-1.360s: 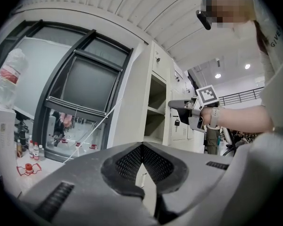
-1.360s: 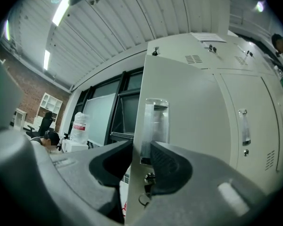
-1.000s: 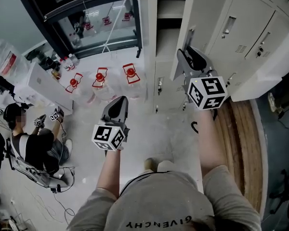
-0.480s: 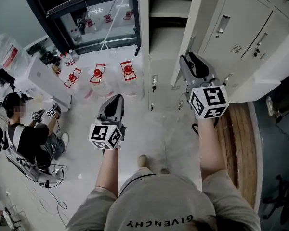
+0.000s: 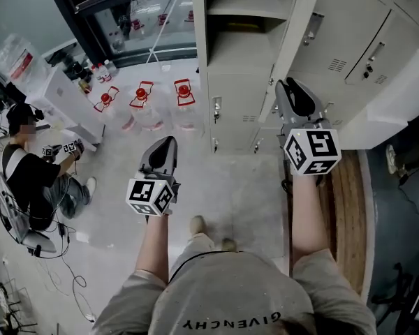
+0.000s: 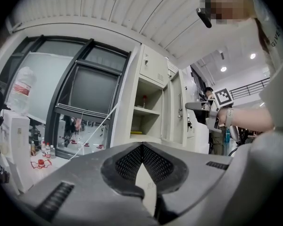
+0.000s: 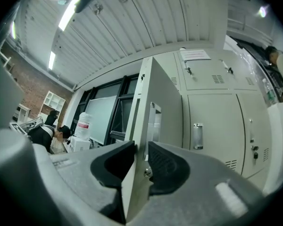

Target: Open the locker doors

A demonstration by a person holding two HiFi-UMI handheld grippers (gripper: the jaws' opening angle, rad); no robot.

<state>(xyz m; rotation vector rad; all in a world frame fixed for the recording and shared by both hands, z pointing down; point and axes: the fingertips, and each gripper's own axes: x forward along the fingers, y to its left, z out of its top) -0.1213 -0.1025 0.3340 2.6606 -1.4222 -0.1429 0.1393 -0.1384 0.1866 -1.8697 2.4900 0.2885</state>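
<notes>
In the right gripper view, the right gripper (image 7: 140,147) has its jaws closing on the free edge of the locker door (image 7: 158,102). One pad sits on each face of the panel, and they look to be touching it. The door runs straight up from the jaws through the middle of the frame, so its long axis is vertical and crosses the line of the grip. The latch hardware lies just inside the right-hand pad. Closed lockers (image 7: 212,126) fill the right half of the frame.

In the left gripper view, the left gripper (image 6: 142,145) has its jaws together at the tips with nothing between them. The open compartment (image 6: 146,112) with its shelves stands beyond them at mid-frame. The other gripper (image 6: 205,107) shows at the door toward the right.

In the head view, the right gripper (image 5: 283,86) reaches up to the door (image 5: 293,37), which juts out edge-on at upper centre. The open compartment (image 5: 237,19) is to its left and the closed lockers (image 5: 349,40) are to its right. The left gripper (image 5: 169,142) hangs lower and left, well apart from any locker.

We judge that the right hand owns the coming move. The door can only sweep round its hinge side, so the pull must follow that arc sideways, not go along the panel.
</notes>
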